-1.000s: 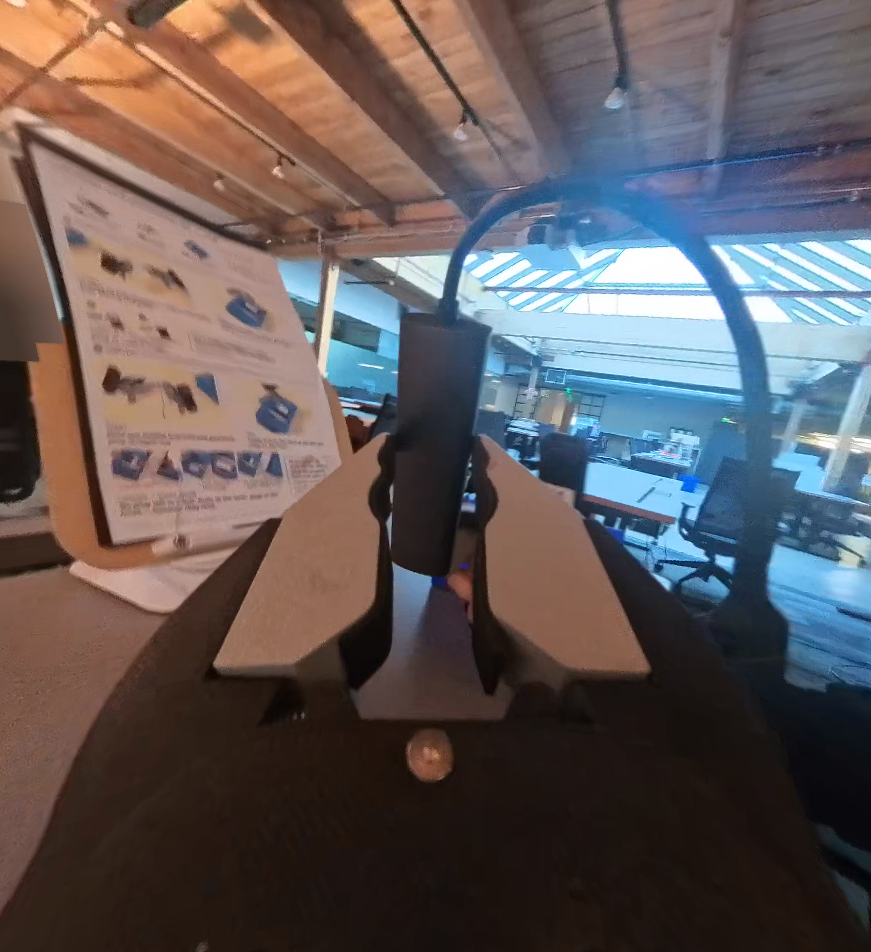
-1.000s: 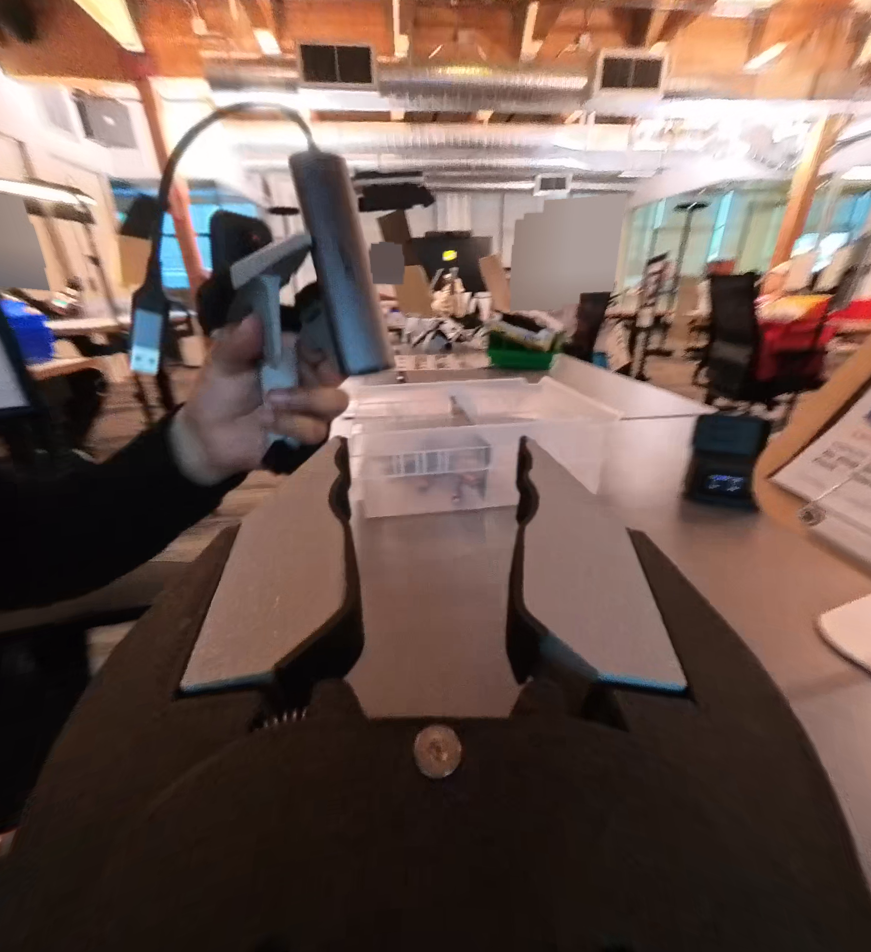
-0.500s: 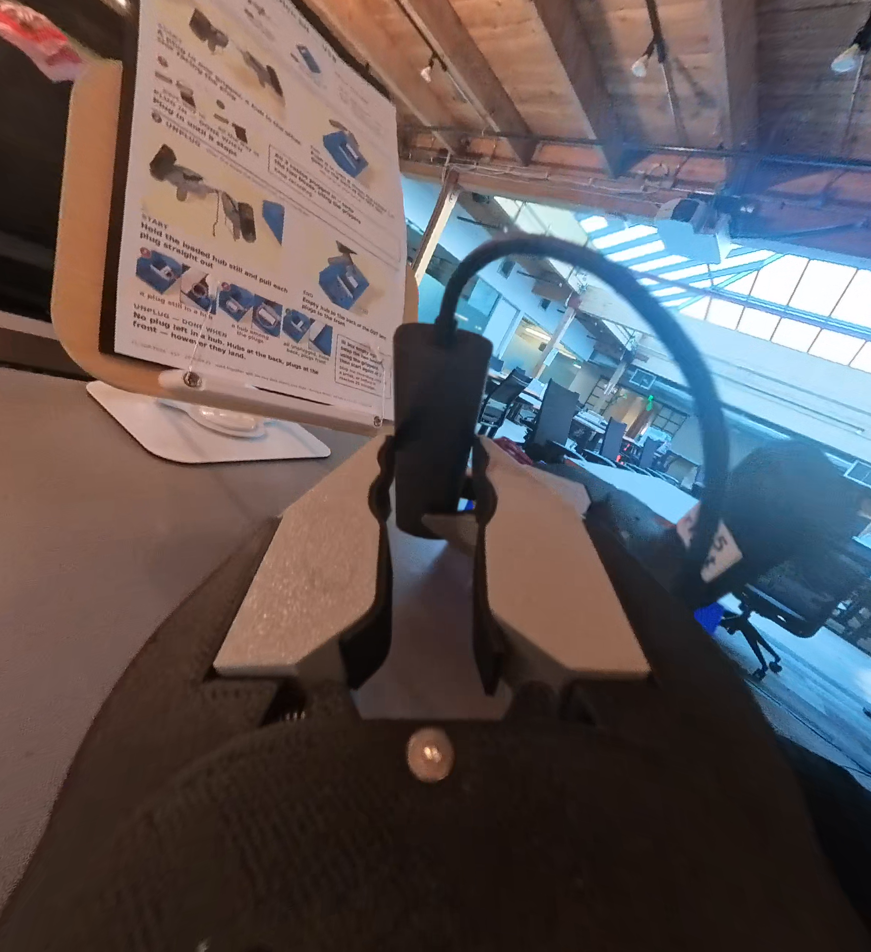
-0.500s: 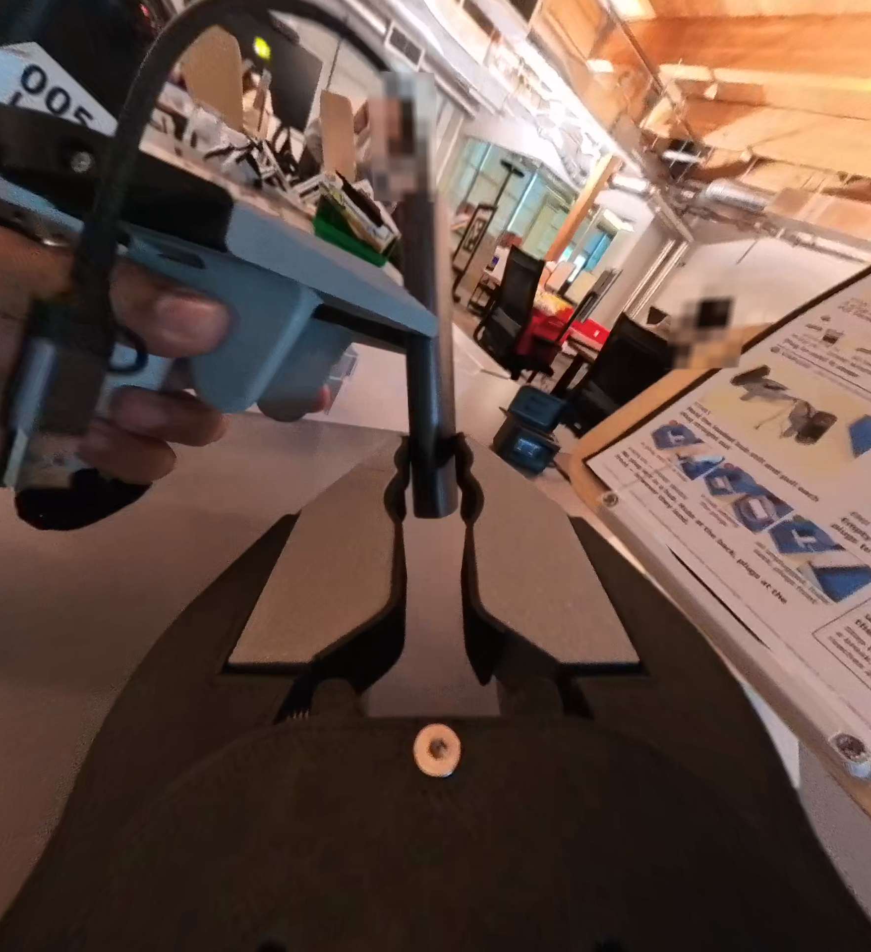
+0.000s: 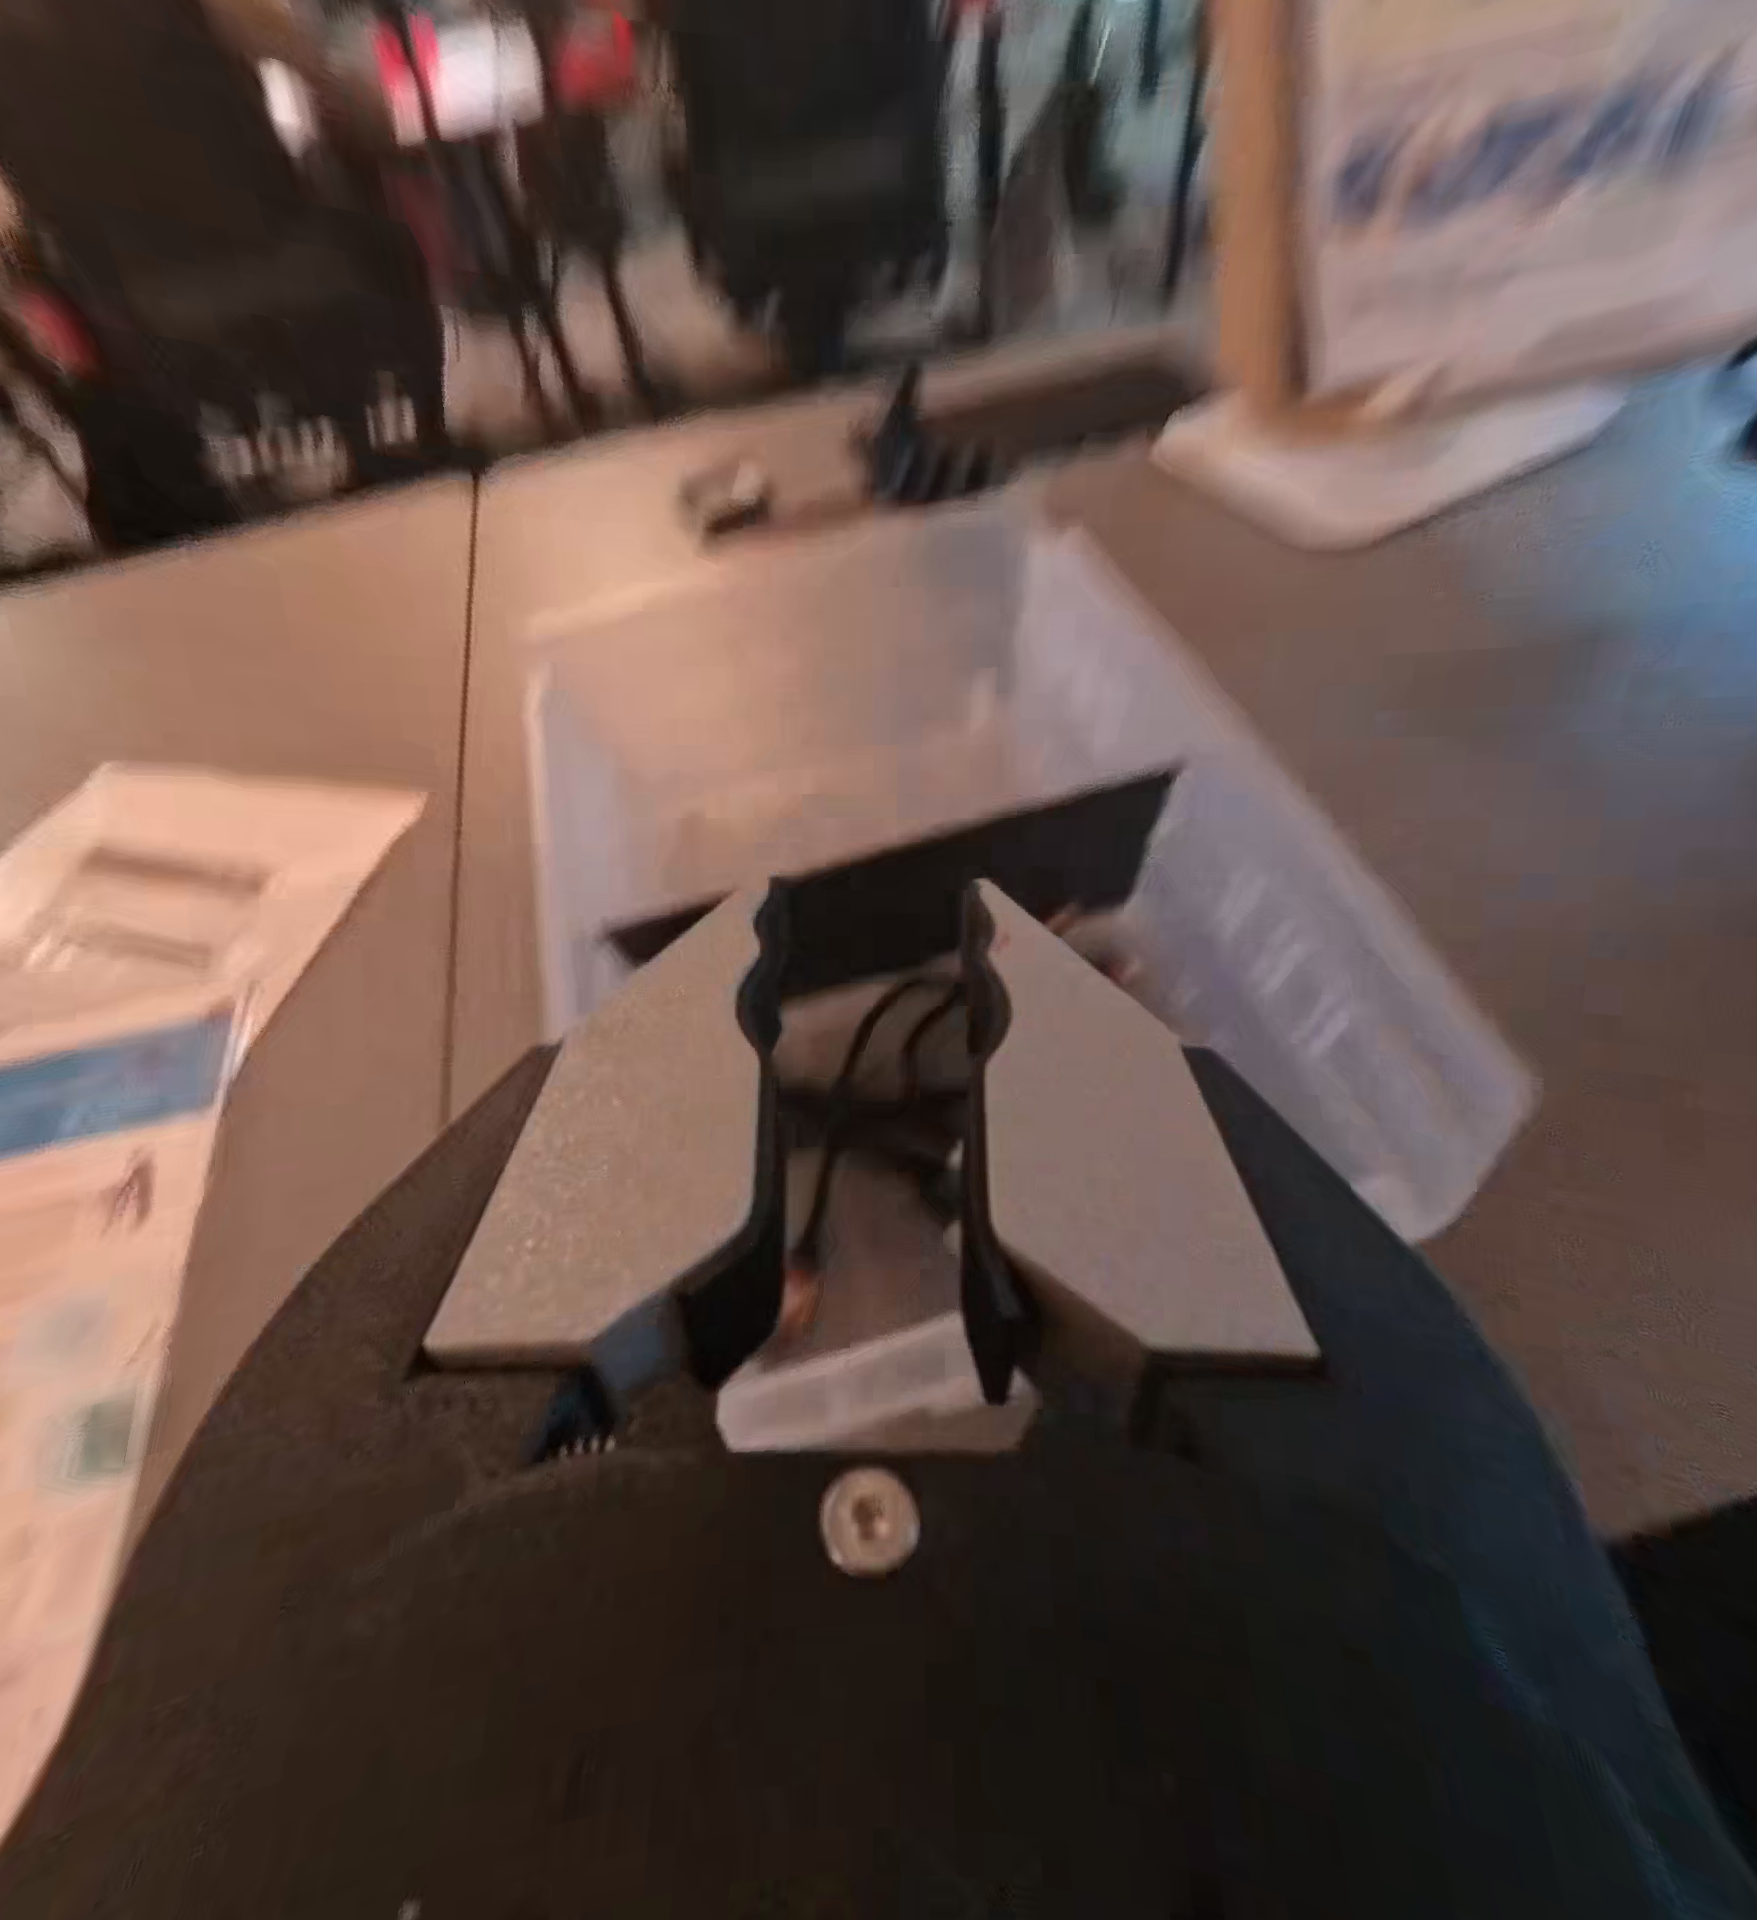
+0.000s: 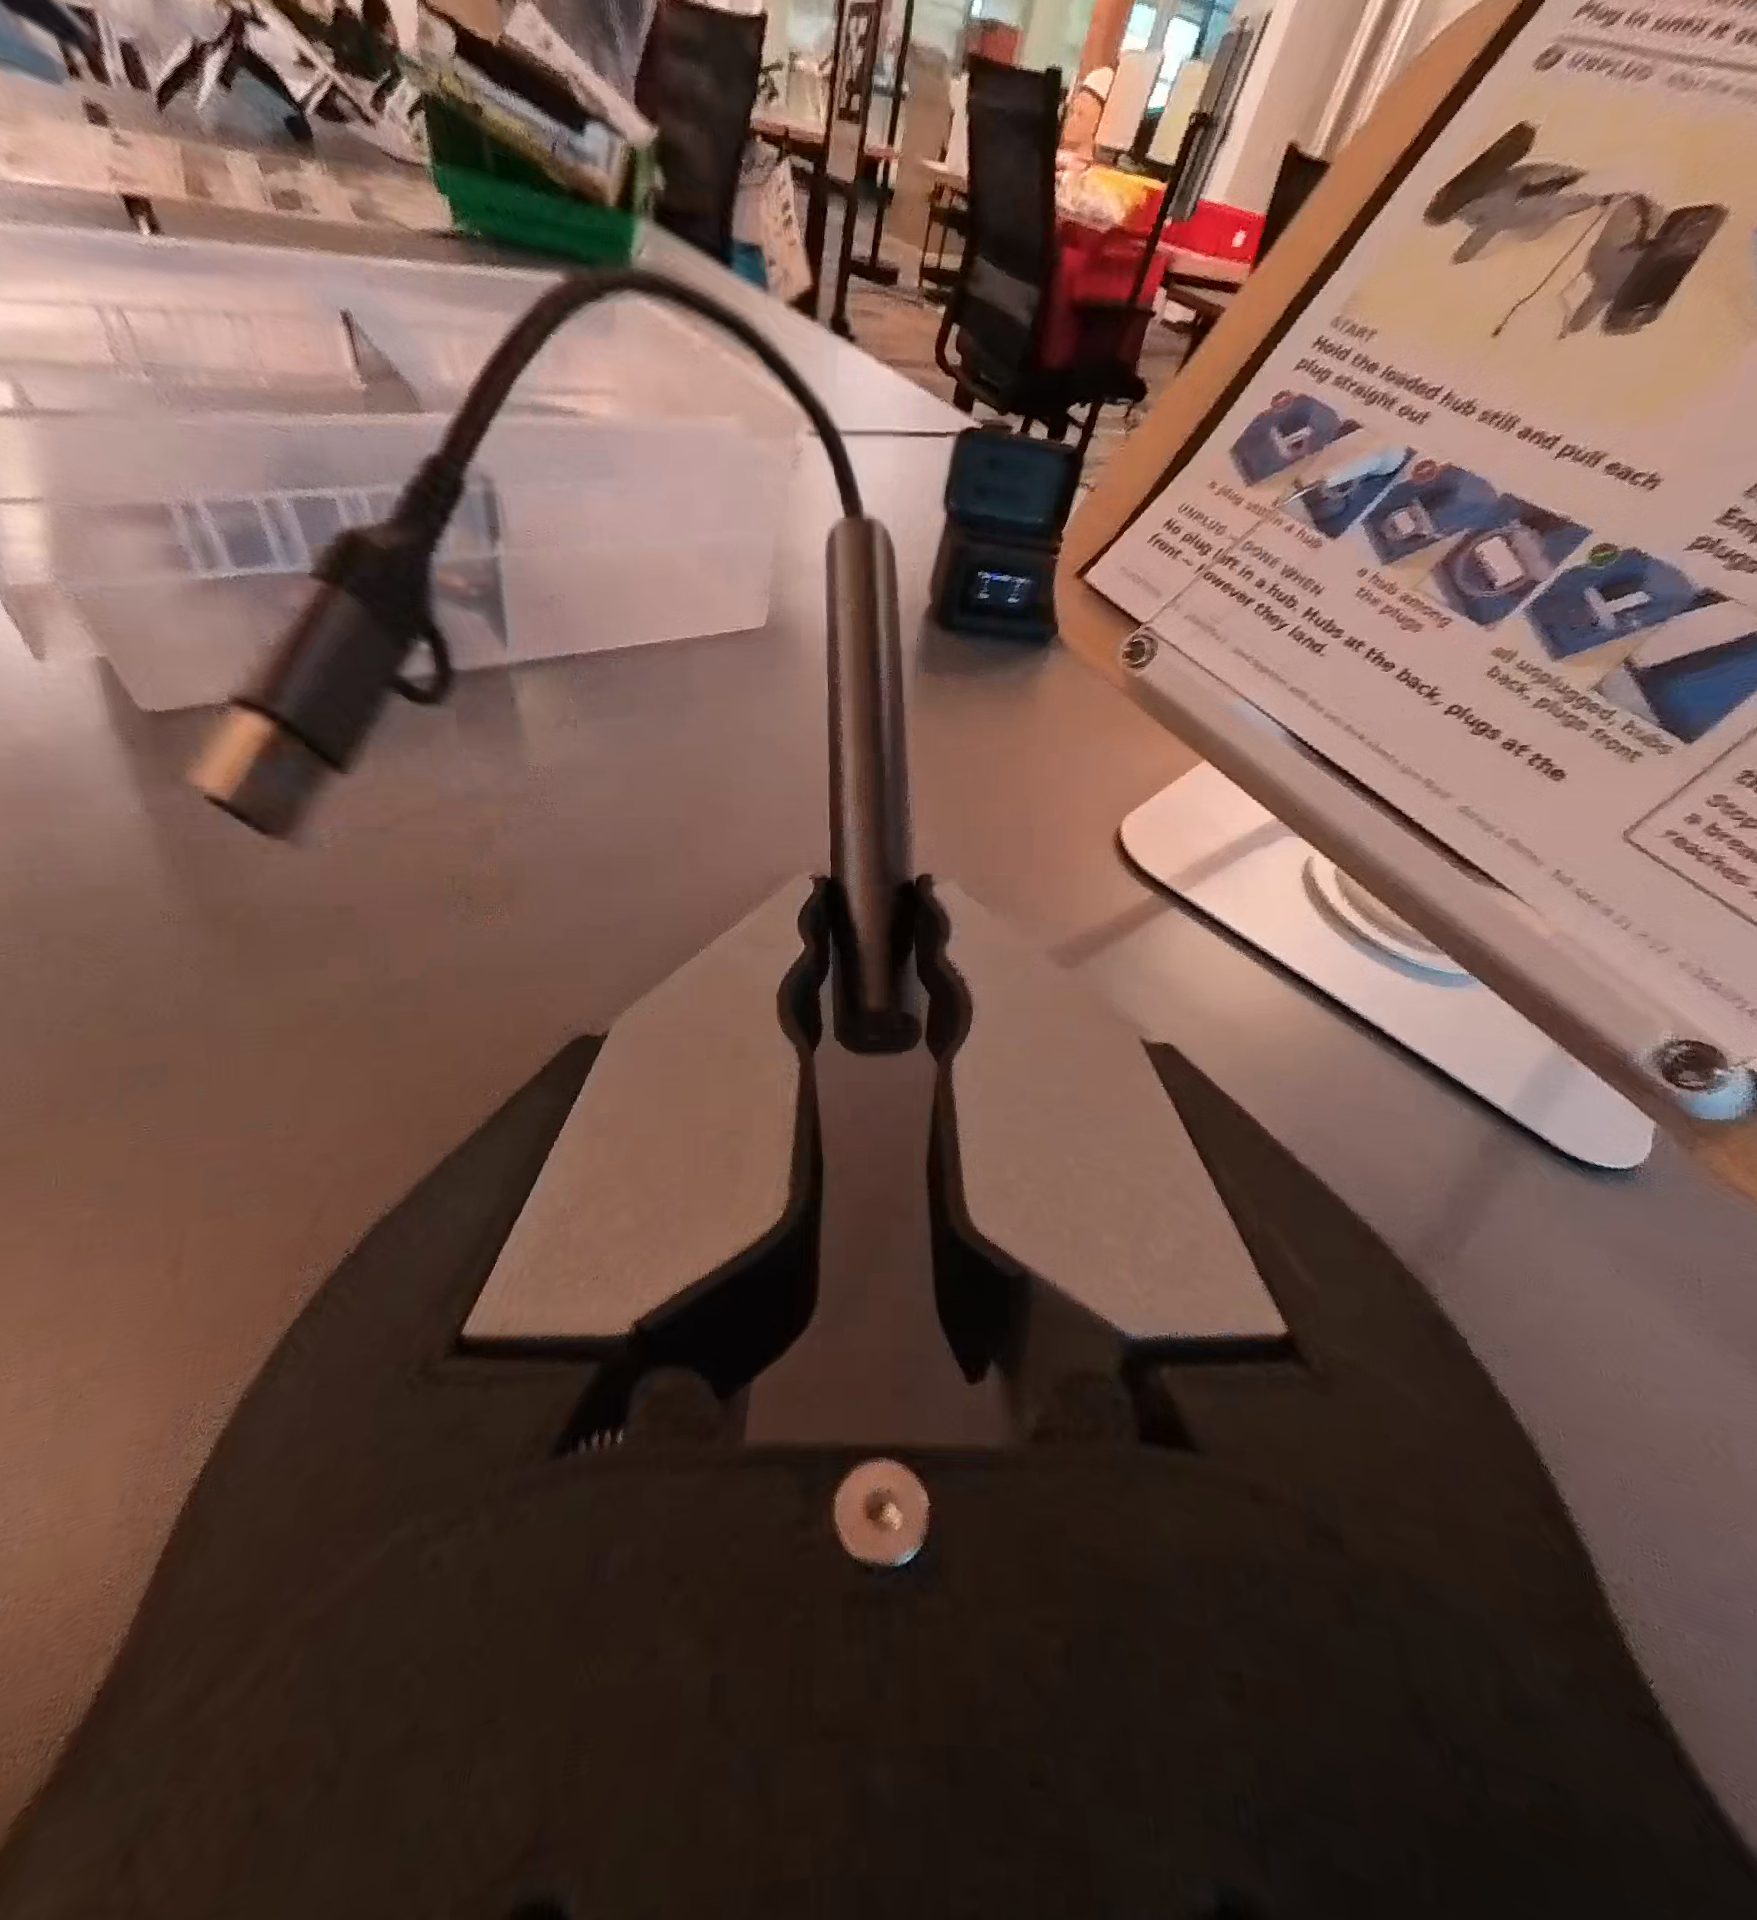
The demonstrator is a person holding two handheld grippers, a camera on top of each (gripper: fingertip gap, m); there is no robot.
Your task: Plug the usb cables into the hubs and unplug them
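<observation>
On the desk a clear bin lies far ahead of the empty, parted left gripper, which looks down on dark cables in the bin's near part (blur hides whether plugs or hubs lie there). The right gripper is clenched on a slim grey hub, held upright above the desk, its own cord arcing left to a dangling plug. This looks like the start of a plugging round: next, the left gripper should pick a cable and line it up with the hub's ports, which are not visible here.
</observation>
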